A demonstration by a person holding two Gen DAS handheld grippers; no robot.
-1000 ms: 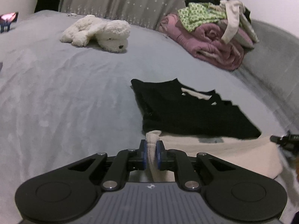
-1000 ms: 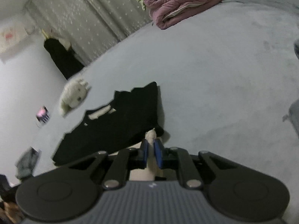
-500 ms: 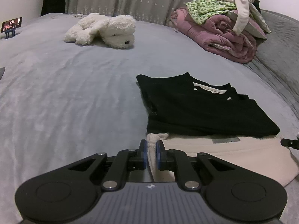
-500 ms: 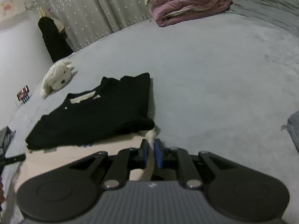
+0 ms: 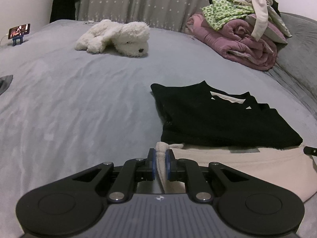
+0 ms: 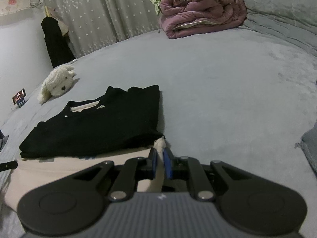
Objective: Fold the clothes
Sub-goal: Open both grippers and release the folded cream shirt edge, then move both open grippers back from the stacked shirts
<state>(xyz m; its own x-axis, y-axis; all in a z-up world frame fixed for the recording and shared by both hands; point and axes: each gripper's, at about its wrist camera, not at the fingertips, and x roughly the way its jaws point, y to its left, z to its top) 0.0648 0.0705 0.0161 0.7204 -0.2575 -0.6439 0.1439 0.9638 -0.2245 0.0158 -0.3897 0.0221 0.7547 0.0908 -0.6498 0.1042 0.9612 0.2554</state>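
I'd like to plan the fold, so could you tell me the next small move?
Probably open both sets of fingers: the left gripper and right gripper each pinch a corner of the cream garment, already lying flat beside the folded black garment.

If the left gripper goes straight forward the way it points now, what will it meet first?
Probably the black folded garment, near its left edge. The left gripper is shut on a corner of the cream garment, which lies just before it. Depth is hard to judge.
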